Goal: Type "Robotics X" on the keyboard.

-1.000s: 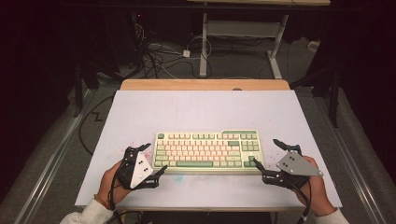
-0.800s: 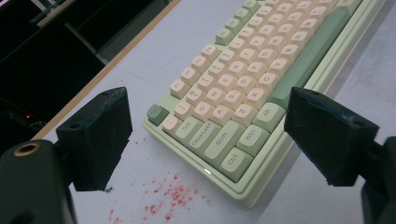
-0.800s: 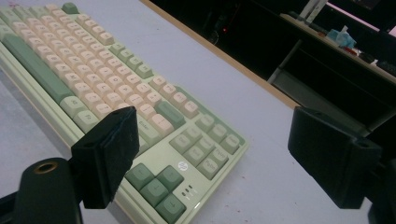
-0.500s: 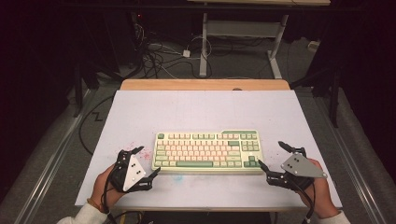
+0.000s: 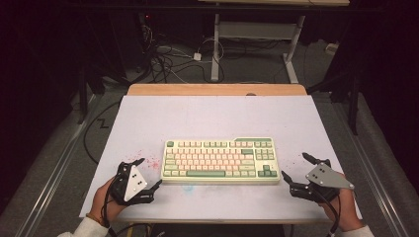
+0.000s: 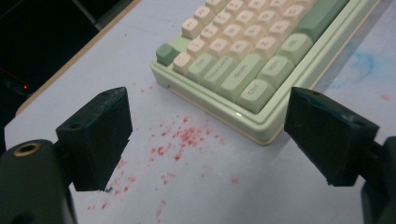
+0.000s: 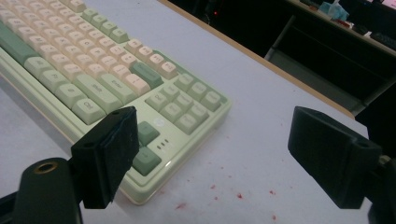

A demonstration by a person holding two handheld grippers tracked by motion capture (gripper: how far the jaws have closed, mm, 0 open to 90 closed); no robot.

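Now: left gripper [image 5: 146,173] jaws wide apart, empty, near worktop [image 5: 212,113] front-left corner | right gripper [image 5: 295,169] jaws wide apart, empty, front-right | keyboard [image 5: 220,160] between, untouched

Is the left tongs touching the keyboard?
Apart. The left gripper view shows bare table between the open left tongs and the keyboard corner; the high view agrees.

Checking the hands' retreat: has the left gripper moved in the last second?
Yes. The left gripper has drawn back from the keyboard, toward the table's near left corner.
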